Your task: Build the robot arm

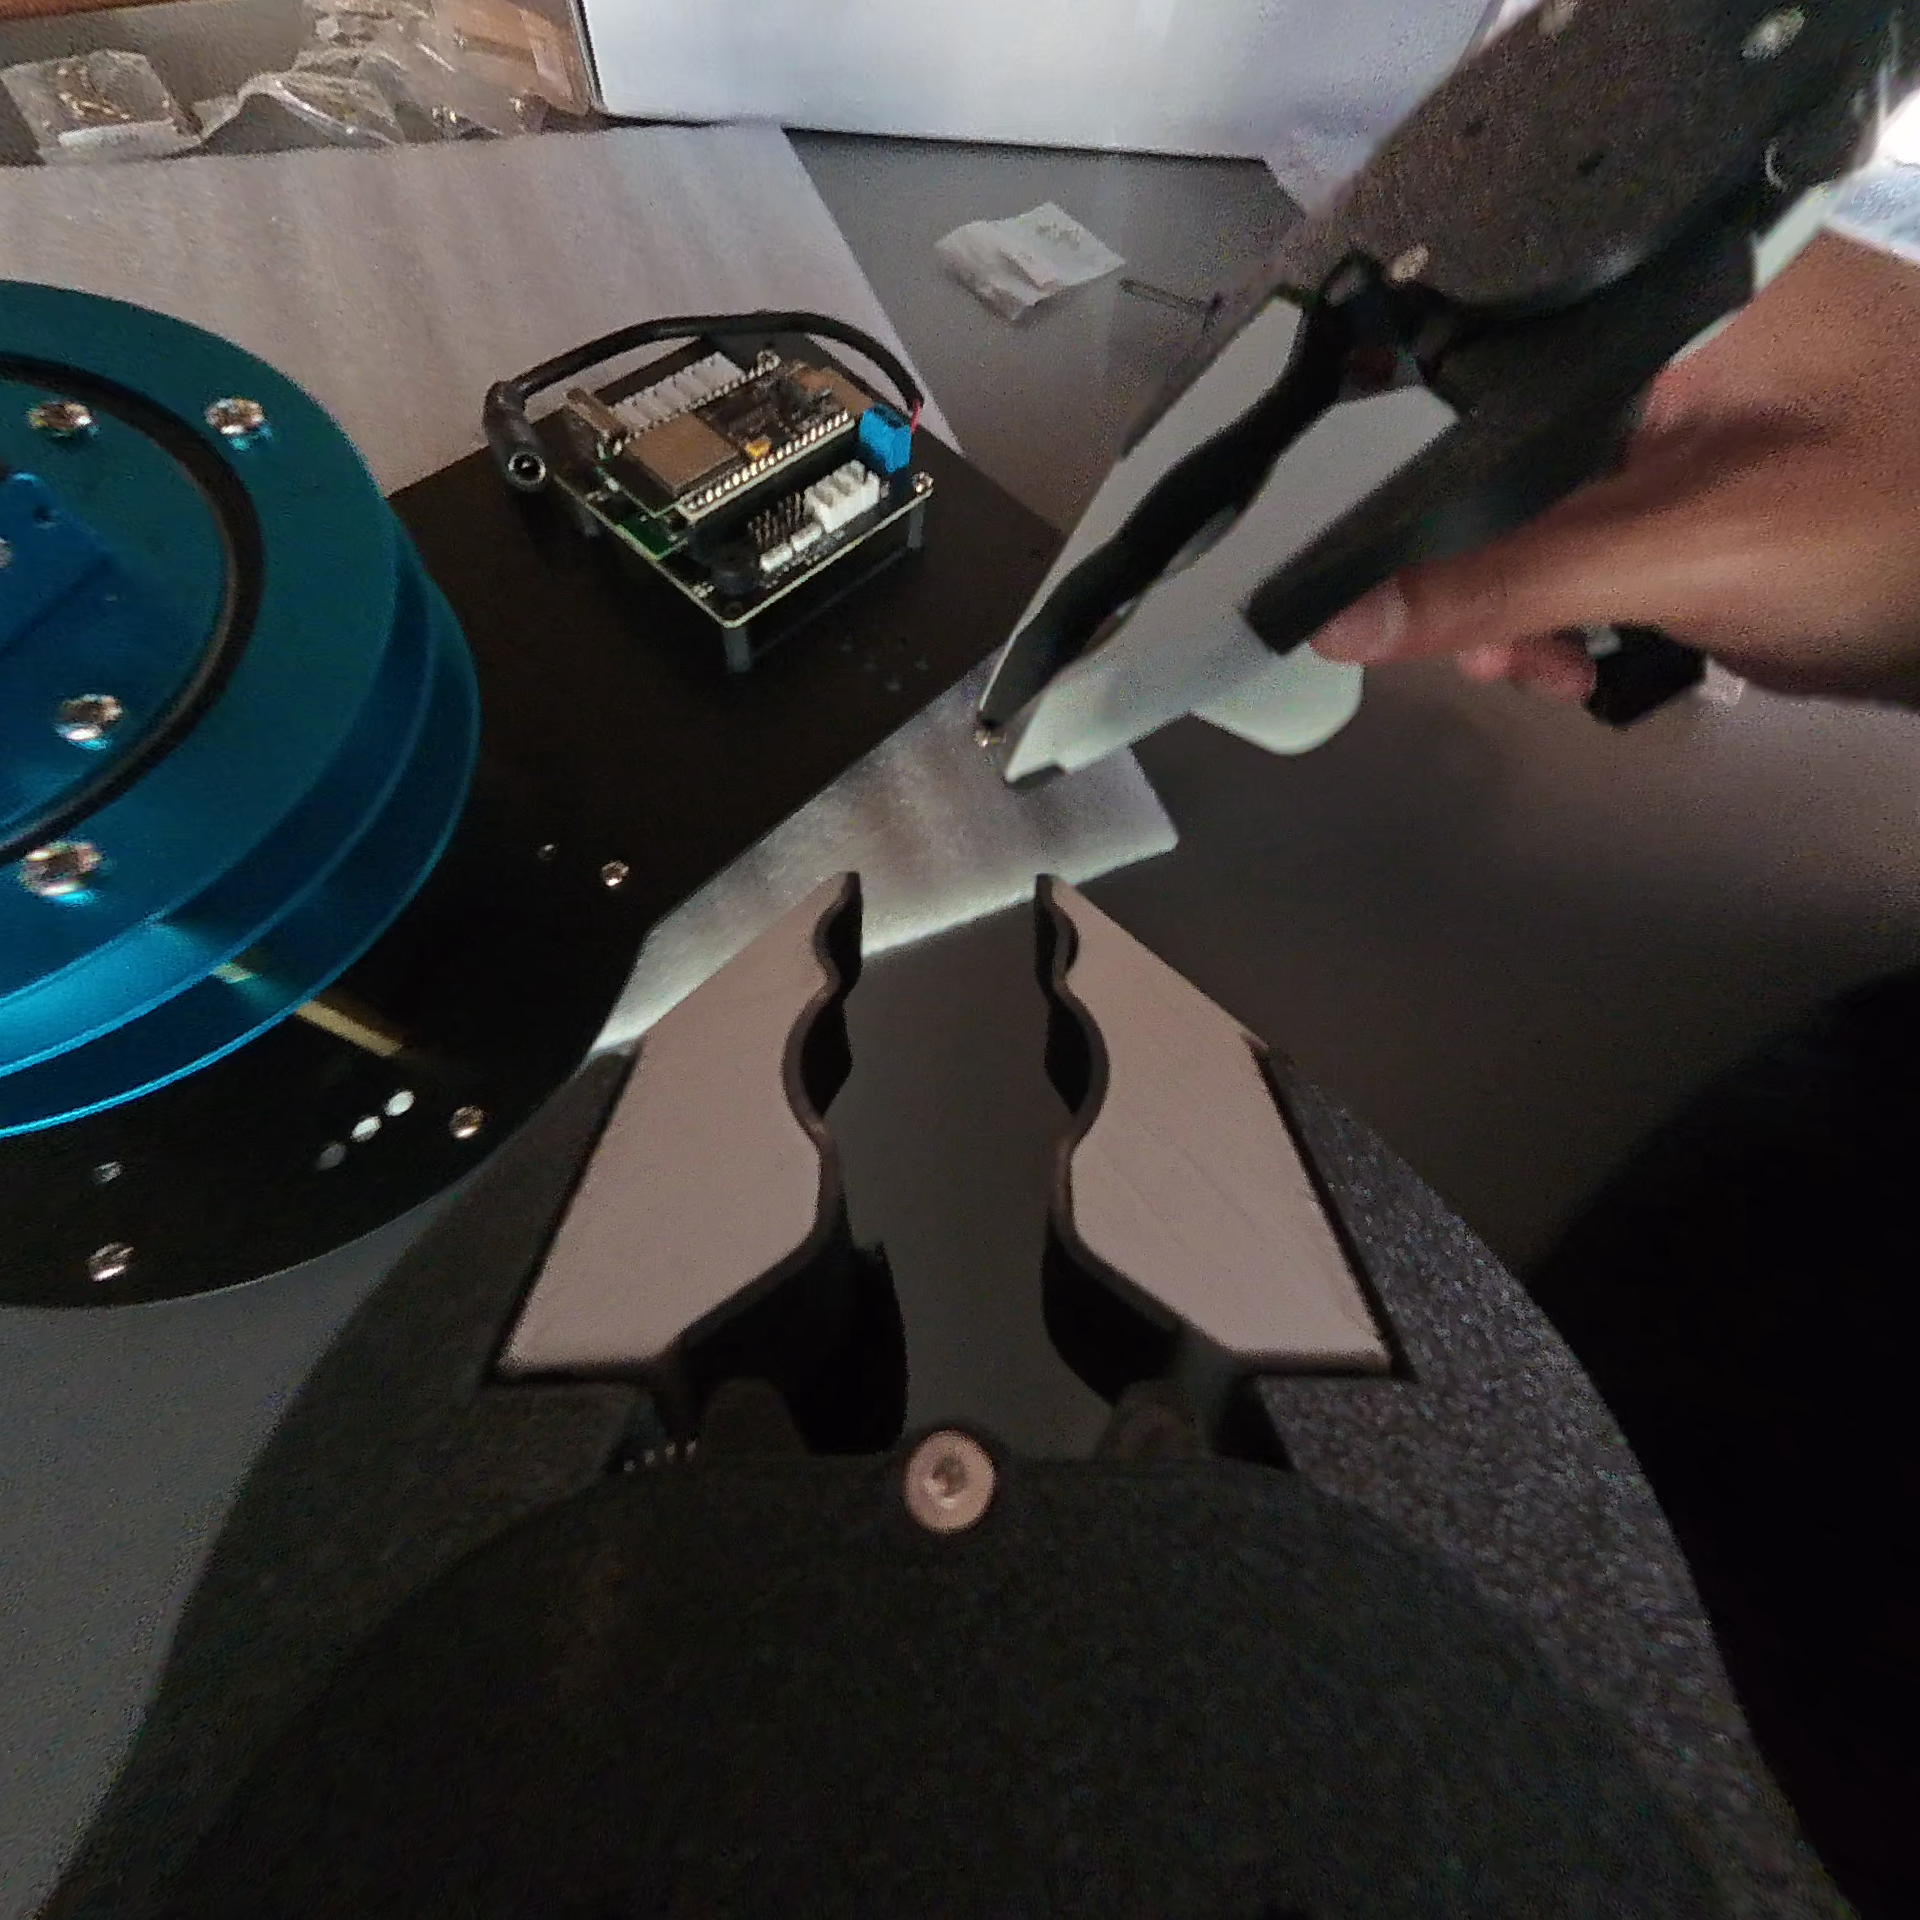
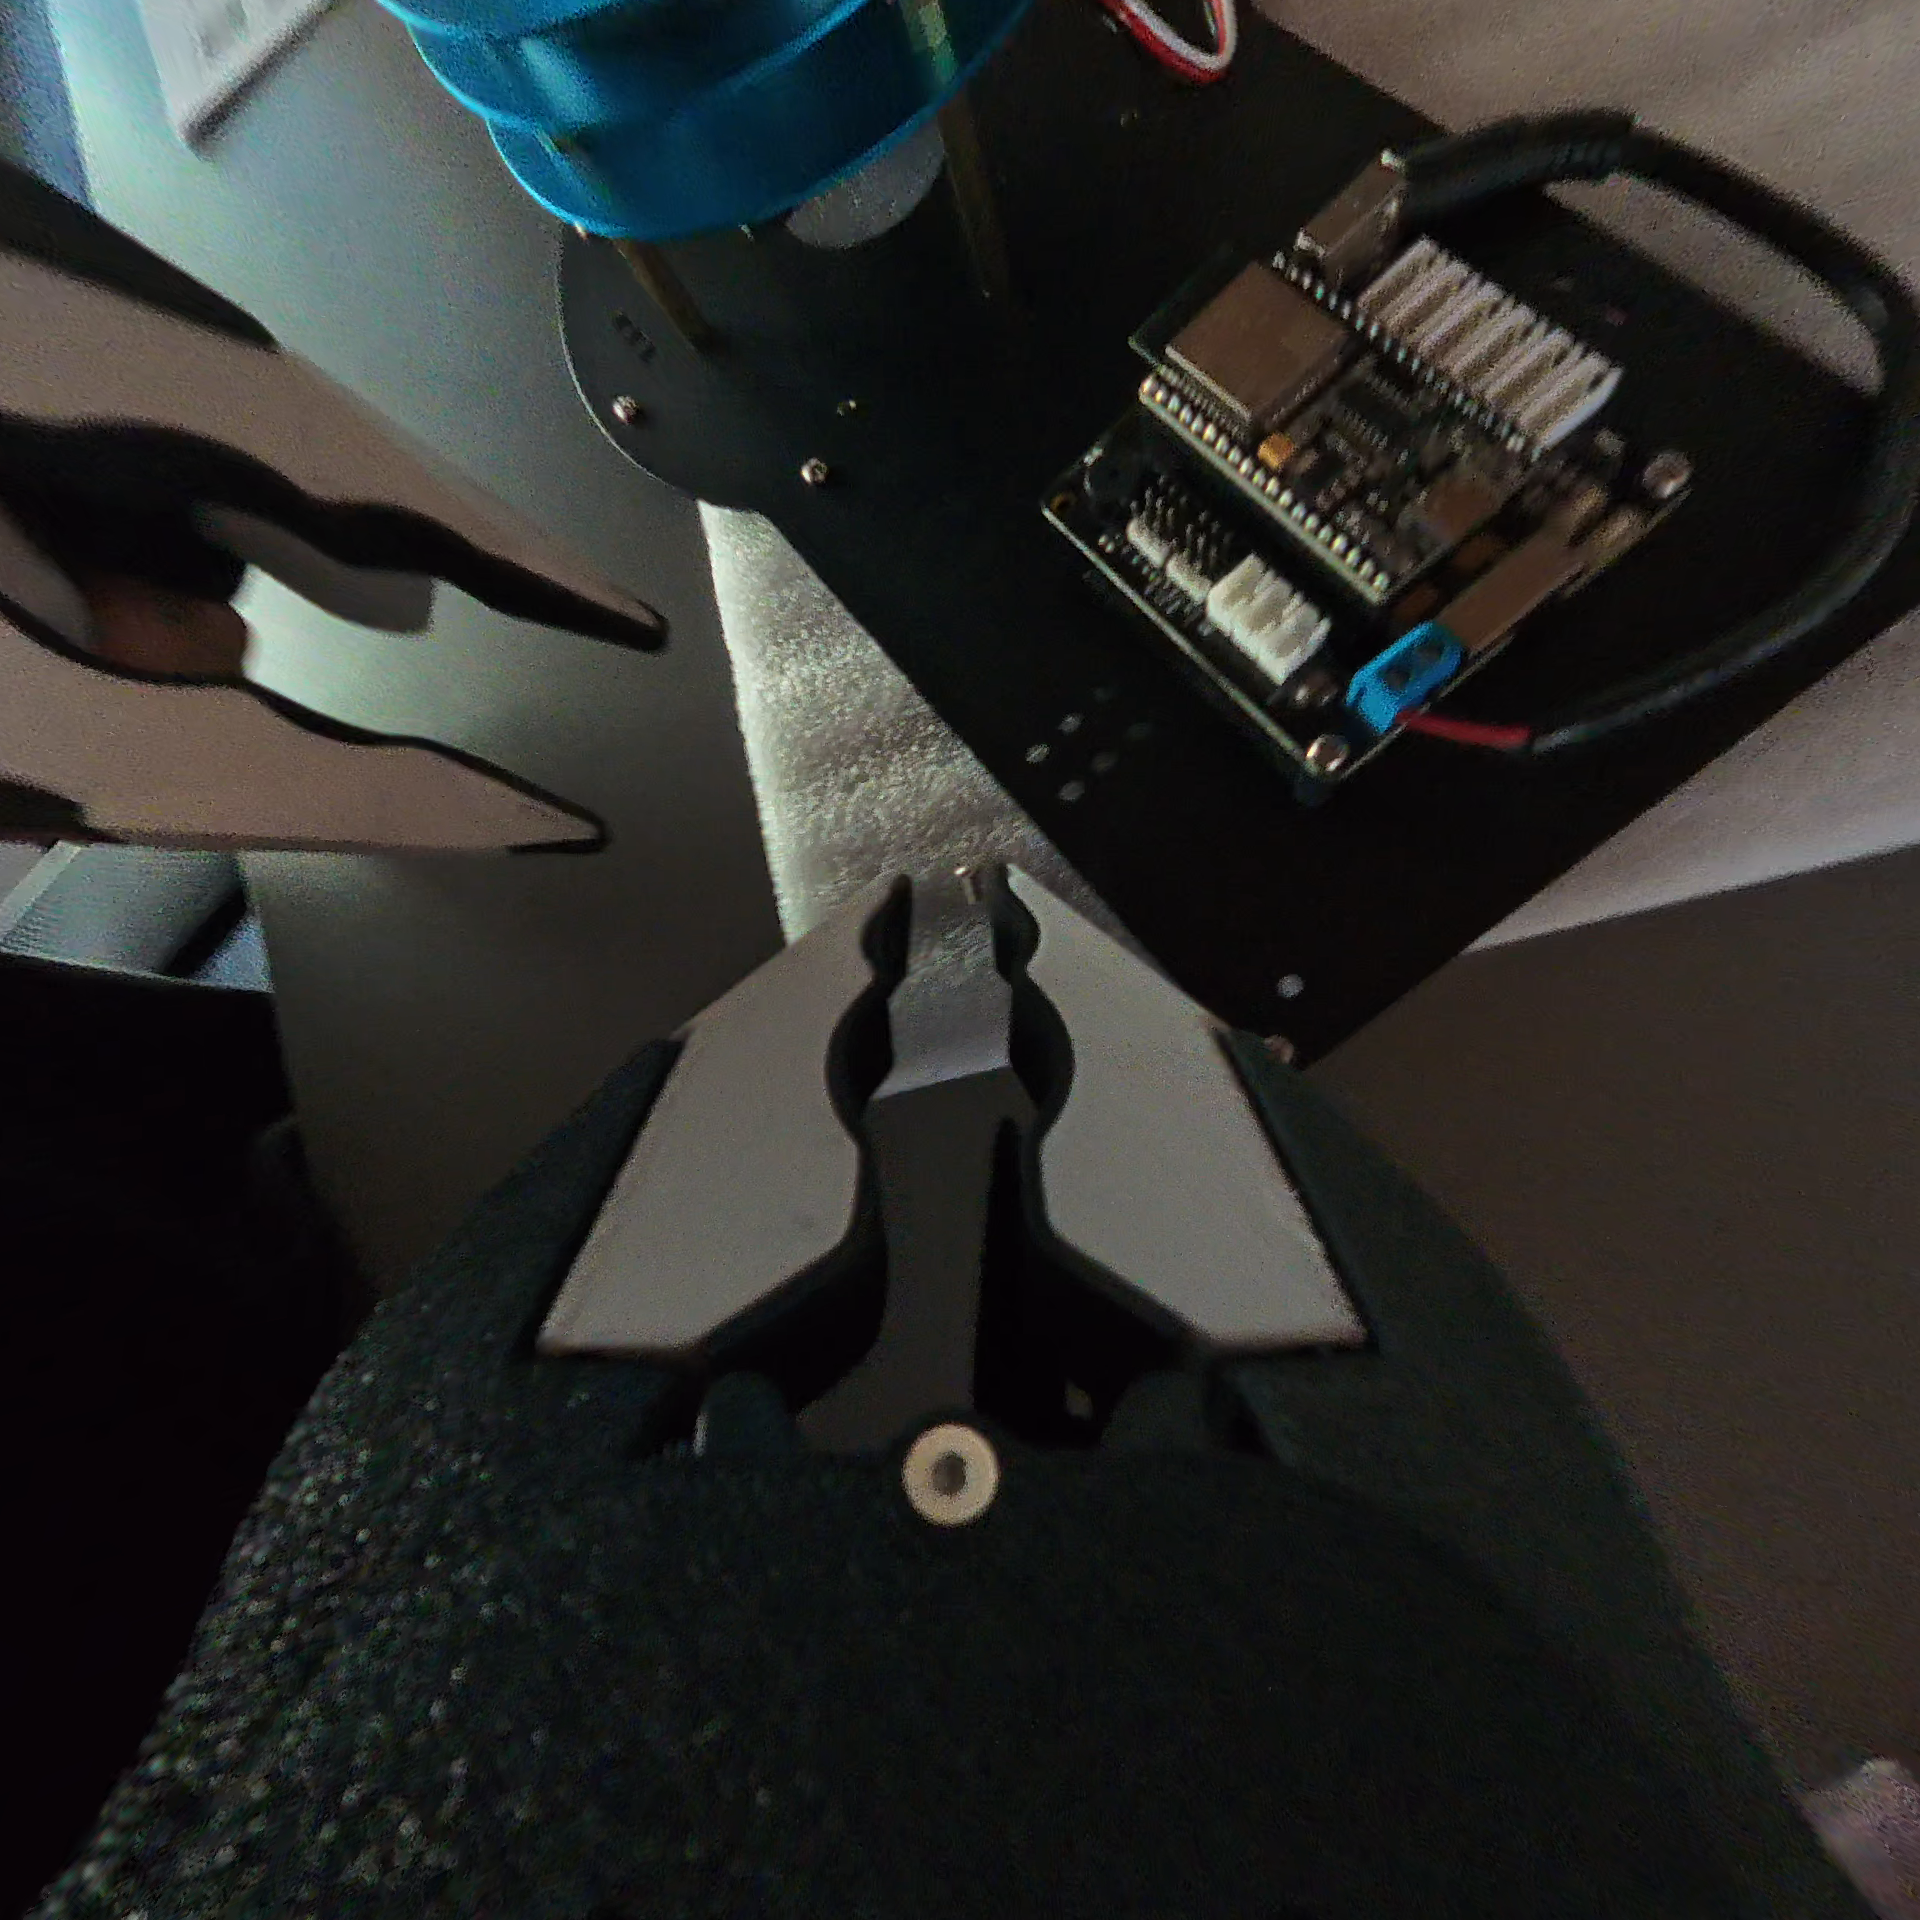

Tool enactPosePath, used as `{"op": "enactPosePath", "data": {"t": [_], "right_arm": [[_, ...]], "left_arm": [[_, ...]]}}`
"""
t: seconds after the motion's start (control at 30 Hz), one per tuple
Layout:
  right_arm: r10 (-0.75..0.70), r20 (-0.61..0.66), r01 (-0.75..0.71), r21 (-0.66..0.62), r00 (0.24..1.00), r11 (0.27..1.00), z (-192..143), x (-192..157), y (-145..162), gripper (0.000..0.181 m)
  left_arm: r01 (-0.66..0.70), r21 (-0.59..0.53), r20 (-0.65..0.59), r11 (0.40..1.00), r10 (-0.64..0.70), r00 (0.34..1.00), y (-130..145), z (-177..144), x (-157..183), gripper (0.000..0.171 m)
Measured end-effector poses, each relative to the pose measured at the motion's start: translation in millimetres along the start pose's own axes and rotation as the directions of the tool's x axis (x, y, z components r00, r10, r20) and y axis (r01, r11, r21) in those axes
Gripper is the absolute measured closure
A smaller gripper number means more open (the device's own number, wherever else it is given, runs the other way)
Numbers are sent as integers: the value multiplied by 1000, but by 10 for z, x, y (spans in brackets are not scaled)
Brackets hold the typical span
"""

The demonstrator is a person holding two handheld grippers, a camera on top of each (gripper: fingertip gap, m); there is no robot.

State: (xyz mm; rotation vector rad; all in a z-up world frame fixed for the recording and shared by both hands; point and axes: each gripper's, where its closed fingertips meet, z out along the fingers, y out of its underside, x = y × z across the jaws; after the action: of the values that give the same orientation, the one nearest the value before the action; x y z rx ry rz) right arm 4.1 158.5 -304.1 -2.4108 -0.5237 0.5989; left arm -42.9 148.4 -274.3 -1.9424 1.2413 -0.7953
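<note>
My right gripper [image 2: 951, 881] hovers over a silvery metal plate [image 2: 831, 727] that lies against a black base plate [image 2: 987, 520]. Its jaws stand a narrow gap apart, with a tiny screw [image 2: 966, 878] between the tips, close to the right one. In the left wrist view it [image 1: 1003, 748] comes down from the upper right, held by a hand [image 1: 1714, 561], tips at the screw [image 1: 985, 738]. My left gripper [image 1: 945, 888] is open and empty above the silvery plate's [image 1: 935, 831] near edge; it also shows in the right wrist view [image 2: 623, 727].
On the black base plate [image 1: 623, 748] stand a blue round metal assembly [image 1: 208, 675] and a stacked circuit board [image 1: 738, 488] with a looped black cable [image 1: 727, 332]. A white sheet [image 1: 416, 239] lies beneath. A small plastic bag [image 1: 1029, 255] lies behind. About 6 cm separates my left fingertips from my right.
</note>
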Motion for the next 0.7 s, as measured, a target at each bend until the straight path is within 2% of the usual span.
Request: {"op": "enactPosePath", "data": {"t": [0.03,0.13,0.37,0.43,0.53,0.7], "right_arm": [[34,14,-34,21,999,999,-17,-38,13,161],[31,12,-31,42,999,999,-79,-66,76,161],[-145,54,140,88,988,986,-82,-66,-25,162],[-170,60,169,16,984,985,-25,-32,55,161],[-142,142,140,23,980,990,-30,-130,60,165],[-77,200,73,28,977,997,-84,-221,111,162]], "left_arm": [[11,12,-6,1000,-11,1000,-16,35,27,141],[37,-3,-34,999,-38,999,24,156,96,145],[56,-43,10,998,-56,998,28,175,-9,148],[46,-37,34,998,-45,998,19,112,-46,150],[44,-64,47,997,-41,998,93,89,-59,152],[3,-73,28,997,-1,1000,77,175,61,152]]}}
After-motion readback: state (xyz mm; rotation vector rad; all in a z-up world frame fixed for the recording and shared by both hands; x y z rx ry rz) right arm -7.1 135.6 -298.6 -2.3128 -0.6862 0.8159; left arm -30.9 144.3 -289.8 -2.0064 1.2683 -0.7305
